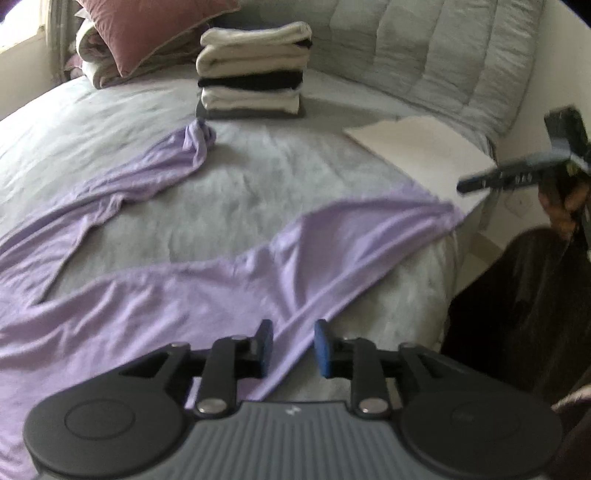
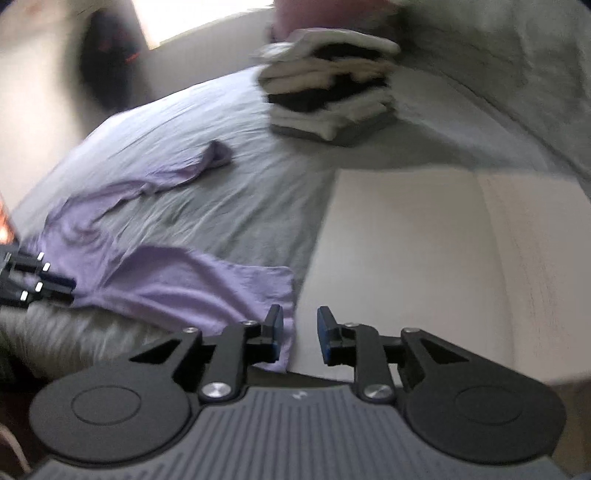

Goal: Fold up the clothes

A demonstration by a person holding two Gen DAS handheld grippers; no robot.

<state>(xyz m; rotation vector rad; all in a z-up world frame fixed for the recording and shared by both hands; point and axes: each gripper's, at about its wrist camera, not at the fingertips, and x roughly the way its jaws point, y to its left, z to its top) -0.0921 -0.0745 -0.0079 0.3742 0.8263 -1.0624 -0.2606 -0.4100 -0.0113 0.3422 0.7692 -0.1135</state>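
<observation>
Both wrist cams angled down, share bed [image 1: 258, 184].

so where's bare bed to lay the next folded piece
Bare grey sheet lies between the lilac garment's two long spread parts, below the folded stack. The cream board is bare. Crowded: the pillows at the head.

My right gripper [image 2: 300, 334] sits jaws apart, nothing between the pads, over the lilac garment's [image 2: 177, 280] corner where it meets the white board [image 2: 424, 258]. Folded stack [image 2: 328, 85] at back of the grey bed [image 2: 258, 177]. Left gripper [image 2: 40, 282] at far left edge, blurred.
</observation>
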